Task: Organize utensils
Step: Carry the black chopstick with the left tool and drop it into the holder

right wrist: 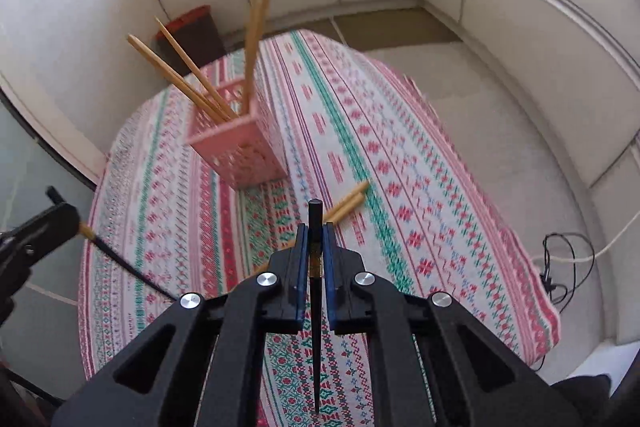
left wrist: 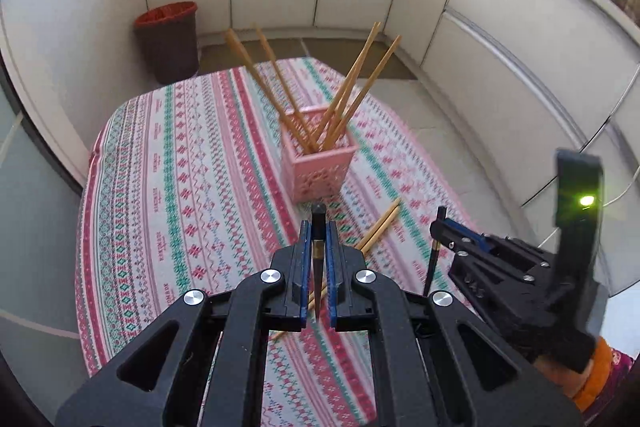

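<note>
from the left wrist view, the left hand-held gripper [left wrist: 319, 227] is clamped on a black chopstick [left wrist: 318, 259], which runs along the line of the fingers with its blunt end sticking out past the tips and its thin point back toward the camera. just ahead of the fingertips stands the pink basket [left wrist: 318, 163] on the striped tabletop [left wrist: 180, 187], with four wooden chopsticks [left wrist: 348, 95] leaning out of it, two tilted left and two right. a pair of loose wooden chopsticks [left wrist: 380, 227] lies on the cloth just to the right of the fingers, partly hidden under them. further right, the right hand-held gripper [left wrist: 438, 227] pinches a second black chopstick [left wrist: 434, 255] that stands nearly upright. a dark bin with a red rim [left wrist: 168, 43] sits on the floor well beyond the tabletop, ahead and to the left.

from the right wrist view, the right hand-held gripper [right wrist: 316, 231] grips its black chopstick [right wrist: 316, 307] between blue pads (blunt end forward, point toward the camera). the pink basket [right wrist: 240, 147] is ahead and to the left, blurred, with the wooden chopsticks [right wrist: 256, 39] in it. the loose wooden pair [right wrist: 346, 205] lies just ahead of the fingertips, slightly right. the left hand-held gripper [right wrist: 64, 217] shows at the far left edge holding the other black chopstick [right wrist: 128, 271] at a slant. a tangle of cable [right wrist: 560, 267] lies on the floor well to the right.
</note>
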The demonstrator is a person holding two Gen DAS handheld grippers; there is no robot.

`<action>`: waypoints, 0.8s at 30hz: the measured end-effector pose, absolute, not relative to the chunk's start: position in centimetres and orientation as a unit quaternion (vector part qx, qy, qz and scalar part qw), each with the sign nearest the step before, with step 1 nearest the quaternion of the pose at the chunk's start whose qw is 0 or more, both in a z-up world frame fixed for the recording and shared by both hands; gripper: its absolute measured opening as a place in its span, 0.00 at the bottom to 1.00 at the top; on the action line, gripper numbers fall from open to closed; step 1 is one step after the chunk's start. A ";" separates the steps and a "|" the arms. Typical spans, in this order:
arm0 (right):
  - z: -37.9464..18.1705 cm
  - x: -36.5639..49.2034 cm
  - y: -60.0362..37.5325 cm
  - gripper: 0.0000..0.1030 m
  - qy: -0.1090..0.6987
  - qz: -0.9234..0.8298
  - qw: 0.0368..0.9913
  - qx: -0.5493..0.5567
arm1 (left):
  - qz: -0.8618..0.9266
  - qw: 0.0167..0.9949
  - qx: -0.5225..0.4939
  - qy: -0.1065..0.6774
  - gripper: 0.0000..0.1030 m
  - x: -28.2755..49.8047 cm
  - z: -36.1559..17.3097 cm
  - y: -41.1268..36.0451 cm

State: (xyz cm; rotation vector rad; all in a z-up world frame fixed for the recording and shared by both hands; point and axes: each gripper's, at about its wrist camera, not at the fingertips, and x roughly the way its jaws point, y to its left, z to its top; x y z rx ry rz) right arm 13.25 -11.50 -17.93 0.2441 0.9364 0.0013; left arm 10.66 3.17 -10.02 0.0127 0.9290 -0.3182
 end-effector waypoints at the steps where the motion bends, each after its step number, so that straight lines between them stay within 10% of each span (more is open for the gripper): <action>1: -16.5 13.4 -11.6 0.07 0.439 0.007 0.891 0.113 | -0.156 0.884 0.003 0.441 0.06 10.7 -9.5 3.0; 24: 0.4 20.1 -12.1 0.07 0.324 0.072 0.937 0.109 | -0.127 0.922 -0.006 0.365 0.06 18.0 1.1 1.3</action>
